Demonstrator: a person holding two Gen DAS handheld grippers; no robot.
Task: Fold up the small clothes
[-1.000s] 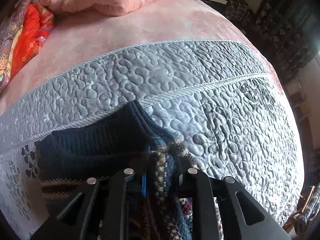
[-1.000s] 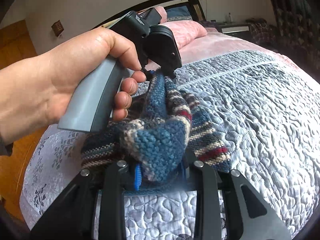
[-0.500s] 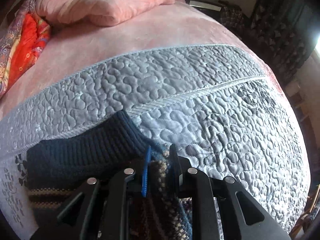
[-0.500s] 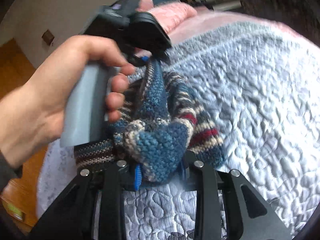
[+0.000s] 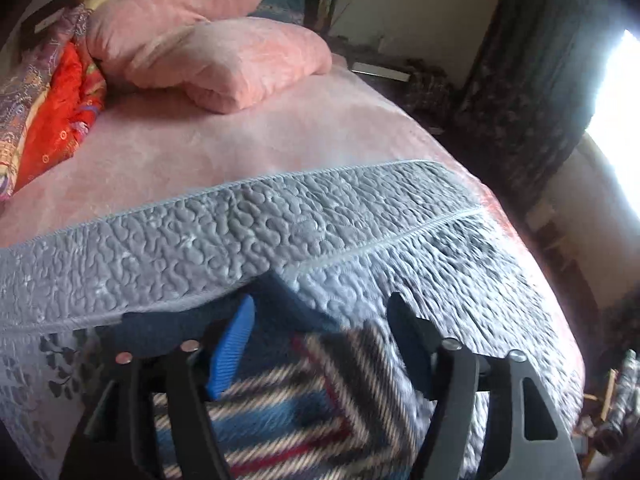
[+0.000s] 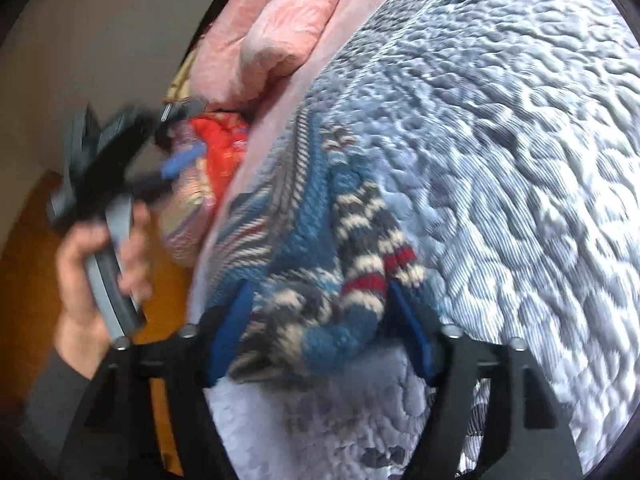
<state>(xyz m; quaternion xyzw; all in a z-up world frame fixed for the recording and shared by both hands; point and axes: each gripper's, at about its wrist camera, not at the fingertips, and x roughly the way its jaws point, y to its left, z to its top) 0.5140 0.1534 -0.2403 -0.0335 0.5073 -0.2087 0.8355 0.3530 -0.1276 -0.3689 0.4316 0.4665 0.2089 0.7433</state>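
Note:
A knitted sweater (image 5: 304, 400) with blue, cream, red and dark stripes lies on the grey quilt (image 5: 360, 216). My left gripper (image 5: 320, 308) hovers open just above it, fingers wide apart and nothing pinched. In the right wrist view the sweater (image 6: 316, 208) is a bunched heap on the quilt (image 6: 500, 140). My right gripper (image 6: 320, 292) is open too, its blue pads (image 6: 232, 320) standing on either side of the near fold. A hand (image 6: 92, 264), blurred, holds the left gripper's grey handle (image 6: 108, 280) off to the left, clear of the knit.
Pink pillows (image 5: 240, 60) and a red patterned cloth (image 5: 60, 112) lie at the head of the bed on a pink blanket (image 5: 200, 148). A dark curtain (image 5: 520, 100) and a bright window are on the right. Wooden floor (image 6: 32, 240) lies beyond the bed's left edge.
Both grippers have opened and let go of the sweater, which now rests on the quilt. The left gripper has pulled away to the left in the right wrist view.

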